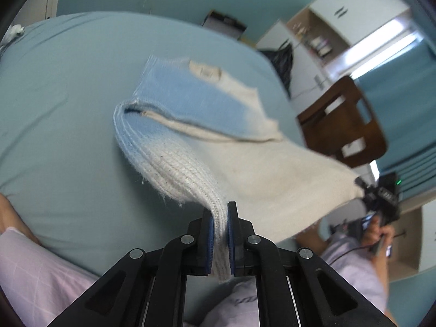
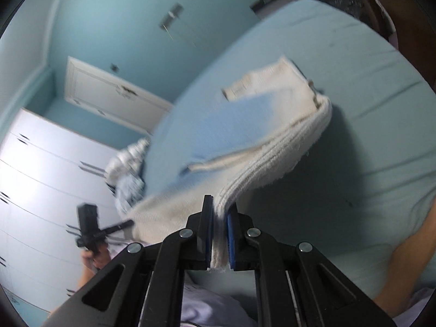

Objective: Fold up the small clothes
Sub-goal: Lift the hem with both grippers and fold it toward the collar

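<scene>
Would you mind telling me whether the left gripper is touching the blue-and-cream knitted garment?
Touching: the left wrist view shows the left gripper pads clamped on the blue-and-cream knitted garment's ribbed edge.

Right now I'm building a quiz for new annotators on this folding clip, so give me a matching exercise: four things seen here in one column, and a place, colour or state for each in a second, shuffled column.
Things:
1. left tool
2. right tool
3. sweater
4. bed sheet

Descriptions:
A. plain teal, spread under the lifted garment
B. cream and light blue, held up in the air
C. shut on a ribbed edge, wooden chair off to its right
D. shut on a ribbed edge, white drawers off to its left

Pairs: 1-C, 2-D, 3-B, 4-A
</scene>
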A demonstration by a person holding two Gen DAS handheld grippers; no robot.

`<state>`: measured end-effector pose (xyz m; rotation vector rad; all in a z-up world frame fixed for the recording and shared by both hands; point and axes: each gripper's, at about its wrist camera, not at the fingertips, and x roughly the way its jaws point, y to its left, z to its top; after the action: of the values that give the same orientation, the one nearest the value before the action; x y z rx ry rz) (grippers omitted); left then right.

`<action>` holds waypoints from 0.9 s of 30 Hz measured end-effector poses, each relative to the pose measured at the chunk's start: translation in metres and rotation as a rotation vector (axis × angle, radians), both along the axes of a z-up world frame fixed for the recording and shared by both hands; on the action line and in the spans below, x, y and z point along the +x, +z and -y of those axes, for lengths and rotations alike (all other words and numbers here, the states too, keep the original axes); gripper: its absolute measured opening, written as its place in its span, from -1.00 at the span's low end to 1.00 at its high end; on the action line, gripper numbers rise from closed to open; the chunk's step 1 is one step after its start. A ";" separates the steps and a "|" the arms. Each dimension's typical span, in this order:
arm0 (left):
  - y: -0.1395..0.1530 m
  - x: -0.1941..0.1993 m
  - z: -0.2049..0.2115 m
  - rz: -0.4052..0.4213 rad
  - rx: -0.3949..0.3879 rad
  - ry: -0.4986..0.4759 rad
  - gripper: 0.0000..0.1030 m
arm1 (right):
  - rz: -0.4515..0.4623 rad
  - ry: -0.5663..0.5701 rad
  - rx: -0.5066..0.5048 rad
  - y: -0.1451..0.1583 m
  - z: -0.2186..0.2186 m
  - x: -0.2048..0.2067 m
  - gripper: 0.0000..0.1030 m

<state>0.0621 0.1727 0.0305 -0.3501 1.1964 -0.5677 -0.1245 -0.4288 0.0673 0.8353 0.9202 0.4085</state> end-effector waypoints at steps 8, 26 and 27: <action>0.045 -0.011 -0.025 0.141 -0.048 0.080 -0.87 | 0.144 -0.104 0.095 0.016 0.003 -0.002 -0.90; 0.118 -0.085 -0.061 0.305 -0.164 0.100 -0.87 | 0.347 -0.214 0.226 0.054 -0.012 -0.096 -0.91; 0.119 -0.090 -0.065 0.309 -0.183 0.106 -0.87 | 0.355 -0.218 0.231 0.055 -0.014 -0.102 -0.91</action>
<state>-0.0279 0.2379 0.1498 -0.4601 0.8265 -0.6160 -0.2260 -0.4152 0.1225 1.0237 0.4518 0.4599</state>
